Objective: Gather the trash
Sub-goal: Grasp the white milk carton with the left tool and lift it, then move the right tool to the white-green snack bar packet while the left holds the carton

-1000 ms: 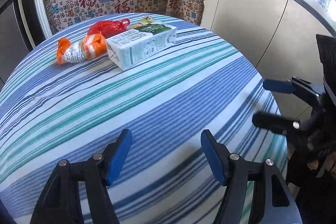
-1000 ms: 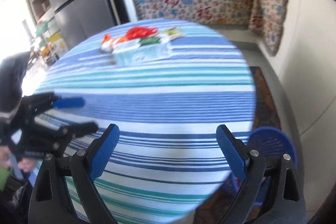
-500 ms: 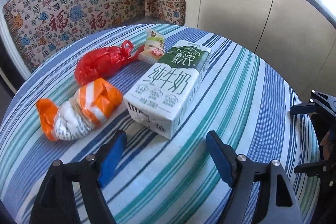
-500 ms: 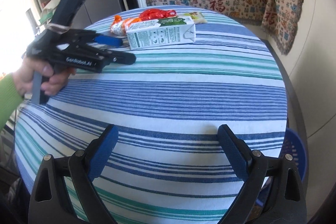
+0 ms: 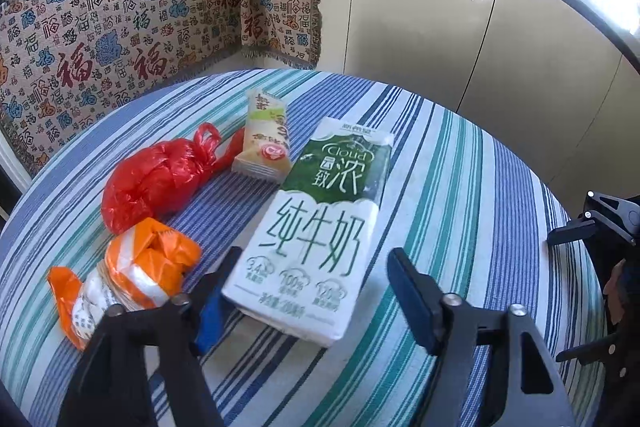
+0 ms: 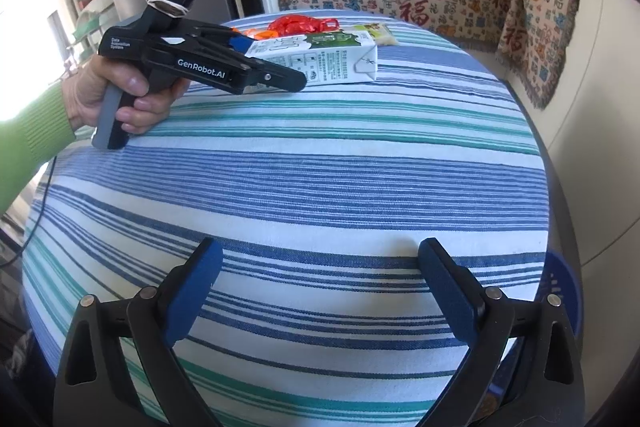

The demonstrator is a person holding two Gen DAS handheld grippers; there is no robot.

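Striped table (image 5: 460, 187), left gripper (image 5: 312, 291) now straddling milk carton (image 5: 320, 227)

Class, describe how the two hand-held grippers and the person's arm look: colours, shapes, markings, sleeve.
Each hand-held gripper is black plastic with two angular fingers, silver rivets and blue pads. The left hand-held gripper has a pistol-style handle with a grey trigger, white "GenRobot.AI" lettering, a small white label and a pale rubber band around its upper body. The left hand is bare, with a green knitted sleeve. The right hand-held gripper shows the same design.
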